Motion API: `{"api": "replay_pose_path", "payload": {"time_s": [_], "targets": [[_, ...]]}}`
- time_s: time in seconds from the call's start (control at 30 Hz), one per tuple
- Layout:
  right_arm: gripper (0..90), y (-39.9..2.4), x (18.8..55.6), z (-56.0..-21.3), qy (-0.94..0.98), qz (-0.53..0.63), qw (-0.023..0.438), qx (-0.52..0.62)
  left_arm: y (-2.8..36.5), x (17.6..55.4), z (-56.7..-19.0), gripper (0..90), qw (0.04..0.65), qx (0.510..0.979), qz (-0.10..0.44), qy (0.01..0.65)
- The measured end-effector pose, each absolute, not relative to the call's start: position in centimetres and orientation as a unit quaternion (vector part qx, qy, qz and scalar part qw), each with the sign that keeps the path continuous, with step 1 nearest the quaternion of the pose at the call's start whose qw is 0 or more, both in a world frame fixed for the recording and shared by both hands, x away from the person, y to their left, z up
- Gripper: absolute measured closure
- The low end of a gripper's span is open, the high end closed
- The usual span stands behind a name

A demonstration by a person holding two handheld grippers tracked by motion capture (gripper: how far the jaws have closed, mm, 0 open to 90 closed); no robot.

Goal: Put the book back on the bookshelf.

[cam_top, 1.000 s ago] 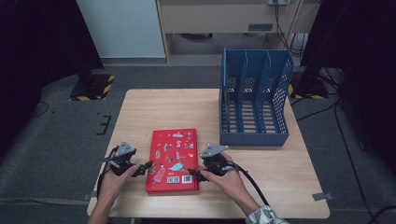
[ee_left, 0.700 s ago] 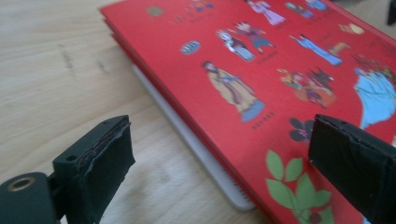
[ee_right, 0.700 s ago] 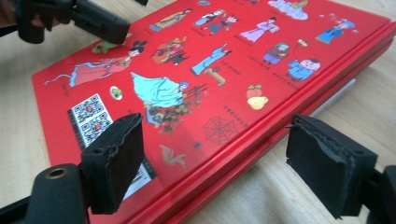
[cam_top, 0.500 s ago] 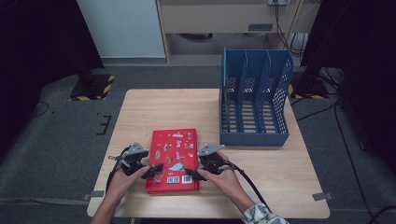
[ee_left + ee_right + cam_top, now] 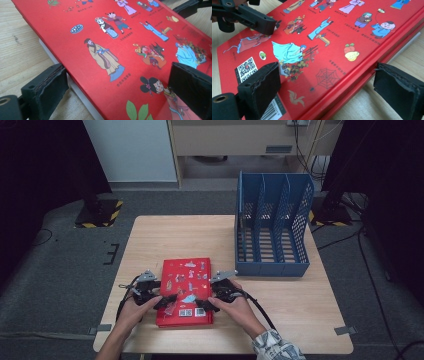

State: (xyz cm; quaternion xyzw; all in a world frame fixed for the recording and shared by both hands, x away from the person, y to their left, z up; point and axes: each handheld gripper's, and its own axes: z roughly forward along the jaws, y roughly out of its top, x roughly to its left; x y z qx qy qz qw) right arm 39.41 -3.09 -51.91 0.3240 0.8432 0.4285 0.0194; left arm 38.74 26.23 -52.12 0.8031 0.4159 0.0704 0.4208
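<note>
The red book (image 5: 184,292) lies flat near the counter's (image 5: 165,235) front edge, a little left of the middle, back cover up with its barcode toward the person. The blue file rack (image 5: 272,227) stands well apart at the far right corner, its slots empty.

A second ago the left gripper (image 5: 167,301) sat off the book's left edge; now it has come in, and its jaws straddle that edge, one over the cover, one beside the page block on the wood. They stand wide, gripping nothing. The right gripper (image 5: 202,304) has edged in and dipped toward the spine side, and its jaws have just been opening; from its own view (image 5: 324,82) one jaw hangs over the cover and the other outside the spine, with the book's edge between them, not pinched.

To my eye both hands are set for a two-sided lift, probably toward the rack. The grasp is not yet made; closing comes next.
</note>
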Motion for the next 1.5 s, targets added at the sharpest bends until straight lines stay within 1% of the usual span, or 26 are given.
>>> {"api": "replay_pose_path", "payload": {"time_s": [0.2, 0.27, 0.37, 0.5, 0.63, 0.9, 0.97, 1.1, 1.3, 1.37, 1.4, 1.43, 1.47, 1.5], "targets": [[4.2, -2.7, 40.0, -51.8, 0.849, 0.418, 0.019, 0.324, 26.4, 38.9, -51.8, 5.5, 0.413, 0.807, 0.073, 0.415], [3.6, -2.6, 40.1, -51.8, 0.848, 0.416, 0.020, 0.326, 26.4, 38.8, -51.6, 8.9, 0.414, 0.805, 0.075, 0.419], [5.0, -2.8, 40.3, -52.0, 0.842, 0.427, 0.023, 0.329, 26.8, 39.0, -51.7, 13.4, 0.421, 0.800, 0.070, 0.421], [4.2, -2.6, 40.7, -51.9, 0.842, 0.423, 0.023, 0.334, 26.7, 39.0, -51.6, 13.4, 0.417, 0.804, 0.073, 0.417], [5.3, -2.4, 41.2, -51.9, 0.837, 0.425, 0.033, 0.343, 26.6, 38.9, -51.2, 13.4, 0.414, 0.806, 0.082, 0.414], [4.2, -2.6, 41.9, -52.2, 0.831, 0.434, 0.023, 0.347, 26.5, 39.2, -51.3, 13.4, 0.405, 0.809, 0.068, 0.420], [2.9, -2.5, 42.0, -52.3, 0.830, 0.434, 0.026, 0.350, 26.5, 39.4, -51.4, 13.5, 0.406, 0.810, 0.067, 0.418], [1.4, -2.3, 42.3, -52.4, 0.827, 0.429, 0.018, 0.362, 26.6, 39.6, -51.4, 13.6, 0.410, 0.810, 0.066, 0.415], [2.7, -1.9, 42.5, -51.6, 0.837, 0.404, 0.019, 0.369, 26.4, 39.6, -51.2, 14.4, 0.409, 0.809, 0.068, 0.417], [6.1, -1.9, 42.6, -51.4, 0.836, 0.407, 0.024, 0.366, 26.5, 39.6, -50.9, 14.8, 0.411, 0.809, 0.073, 0.413], [9.7, -2.0, 42.7, -51.2, 0.833, 0.411, 0.028, 0.369, 26.6, 39.5, -50.8, 15.2, 0.416, 0.806, 0.075, 0.414], [21.7, -2.1, 42.6, -51.0, 0.828, 0.417, 0.050, 0.372, 26.7, 39.5, -50.5, 15.9, 0.427, 0.801, 0.075, 0.413], [25.4, -2.1, 42.4, -50.6, 0.820, 0.428, 0.078, 0.371, 26.7, 39.4, -50.3, 19.1, 0.440, 0.793, 0.077, 0.413], [29.2, -2.1, 42.5, -50.0, 0.816, 0.438, 0.079, 0.368, 26.8, 39.4, -49.9, 23.7, 0.453, 0.789, 0.078, 0.407]]}}
